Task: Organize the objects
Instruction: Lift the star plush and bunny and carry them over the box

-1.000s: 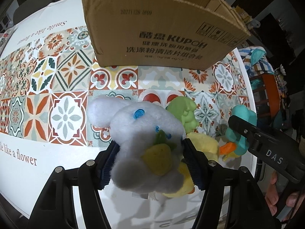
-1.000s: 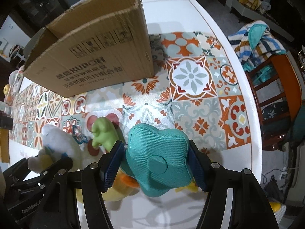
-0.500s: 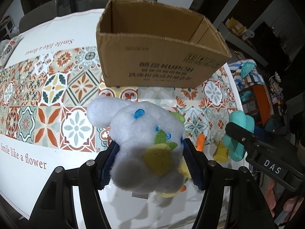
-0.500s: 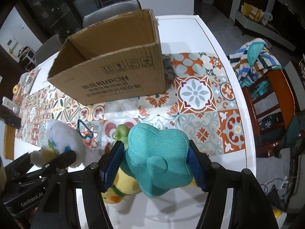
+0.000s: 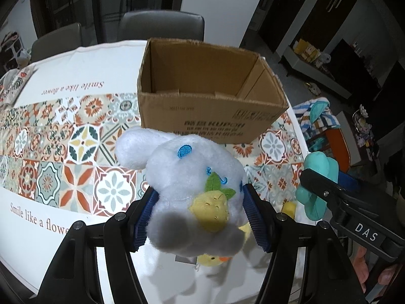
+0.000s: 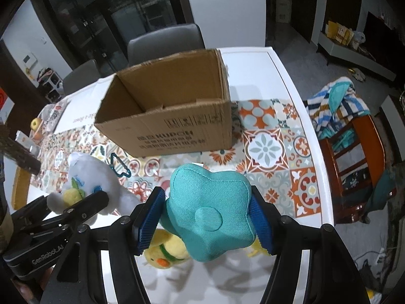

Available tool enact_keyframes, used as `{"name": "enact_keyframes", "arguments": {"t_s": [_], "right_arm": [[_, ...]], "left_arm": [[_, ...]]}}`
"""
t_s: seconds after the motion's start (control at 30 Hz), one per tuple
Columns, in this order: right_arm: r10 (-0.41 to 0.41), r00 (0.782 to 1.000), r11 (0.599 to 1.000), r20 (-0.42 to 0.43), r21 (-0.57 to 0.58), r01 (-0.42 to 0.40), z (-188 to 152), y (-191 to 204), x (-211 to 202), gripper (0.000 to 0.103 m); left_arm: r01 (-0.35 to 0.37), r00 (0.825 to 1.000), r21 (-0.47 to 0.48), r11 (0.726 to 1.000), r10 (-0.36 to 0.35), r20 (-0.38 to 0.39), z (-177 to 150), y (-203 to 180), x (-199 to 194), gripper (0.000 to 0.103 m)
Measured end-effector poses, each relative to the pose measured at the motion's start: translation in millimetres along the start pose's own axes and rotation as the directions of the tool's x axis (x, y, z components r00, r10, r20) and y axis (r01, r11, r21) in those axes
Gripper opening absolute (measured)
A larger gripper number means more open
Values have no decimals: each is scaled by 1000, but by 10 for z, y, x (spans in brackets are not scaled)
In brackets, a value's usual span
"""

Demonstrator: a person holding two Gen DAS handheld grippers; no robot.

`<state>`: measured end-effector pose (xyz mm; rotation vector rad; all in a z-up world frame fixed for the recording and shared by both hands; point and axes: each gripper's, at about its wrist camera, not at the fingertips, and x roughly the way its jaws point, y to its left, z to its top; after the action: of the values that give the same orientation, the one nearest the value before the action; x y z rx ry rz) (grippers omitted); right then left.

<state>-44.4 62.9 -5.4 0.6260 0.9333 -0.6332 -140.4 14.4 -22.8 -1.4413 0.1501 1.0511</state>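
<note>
Both toys are lifted: left gripper clamps the white plush, right gripper the teal flower cushion; next, carry them over the far cardboard box.

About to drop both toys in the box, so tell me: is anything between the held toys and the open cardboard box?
Nothing visible blocks either path. The white plush in the left gripper and the teal flower cushion in the right gripper are lifted, and the cardboard box beyond them is open-topped. Only patterned tablecloth lies between.
</note>
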Motion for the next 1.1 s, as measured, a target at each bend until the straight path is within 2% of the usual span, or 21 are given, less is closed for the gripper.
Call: {"name": "enact_keyframes", "arguments": {"t_s": [0.4,1.1], "right_arm": [[34,996,999,83,-34,-31,177,130,-307,66],[93,980,993,174,-83,-80,518,217,-546,66]], "left_arm": [[-4,997,-6,1000,4,72,166,-32,-292,65],[-46,985,12,999,43,165,568,-75,-609,65]]}}
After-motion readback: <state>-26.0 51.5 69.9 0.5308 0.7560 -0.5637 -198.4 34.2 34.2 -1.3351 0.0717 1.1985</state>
